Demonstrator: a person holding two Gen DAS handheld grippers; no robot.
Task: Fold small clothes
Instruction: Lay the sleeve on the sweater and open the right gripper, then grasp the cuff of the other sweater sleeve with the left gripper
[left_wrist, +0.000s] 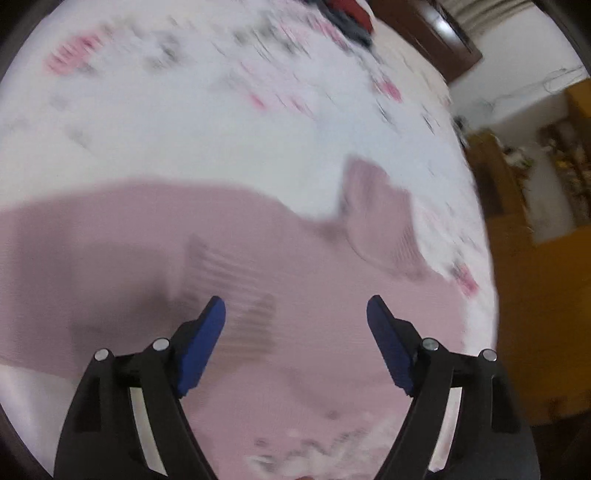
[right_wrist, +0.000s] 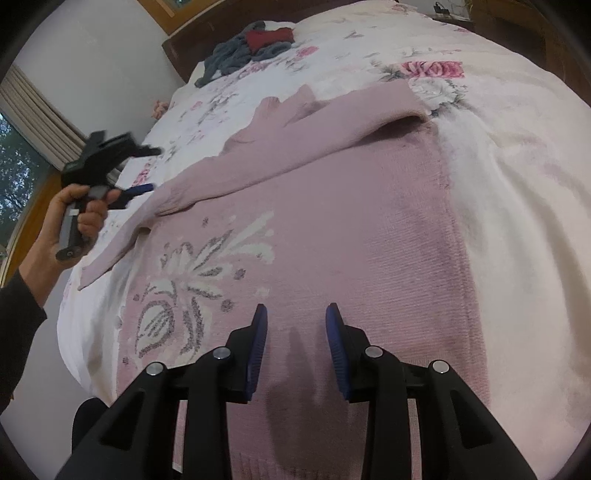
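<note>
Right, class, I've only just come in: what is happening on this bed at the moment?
A person is folding a pink sweater spread on a flowered bedspread, with a gripper in each hand. One sleeve already lies folded across the body. The right gripper hovers open above the sweater's lower part, and the left gripper is open too, holding nothing. A pile of other clothes waits near the headboard.

A pink sweater (right_wrist: 332, 229) carries a white-and-grey flower motif (right_wrist: 192, 280); the bedspread (right_wrist: 517, 184) is white with pink roses; upper-left clothes (right_wrist: 255, 46) are grey and red.
</note>
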